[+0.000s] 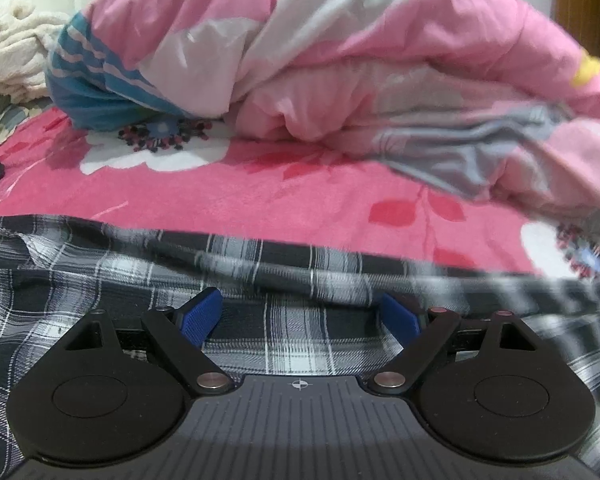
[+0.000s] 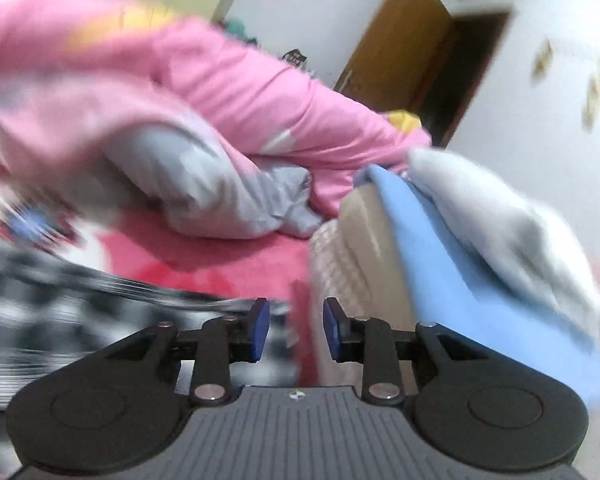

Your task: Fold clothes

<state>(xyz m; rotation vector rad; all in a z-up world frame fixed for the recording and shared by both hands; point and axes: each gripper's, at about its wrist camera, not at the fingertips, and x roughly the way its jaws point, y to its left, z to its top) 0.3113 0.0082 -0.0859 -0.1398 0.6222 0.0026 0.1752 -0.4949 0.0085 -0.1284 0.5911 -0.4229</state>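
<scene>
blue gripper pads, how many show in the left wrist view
2: one pad left, one pad right on the left hand-held gripper, spread wide over the plaid shirt.

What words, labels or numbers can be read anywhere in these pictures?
None are readable.
Left gripper body: a small crosshair mark, no letters.
Right gripper body: a tiny emblem, too small to read.
Wall plaques: too blurred to read.

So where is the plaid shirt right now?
In the left wrist view the plaid shirt lies spread on the pink floral bedspread, directly under the open left gripper.
</scene>
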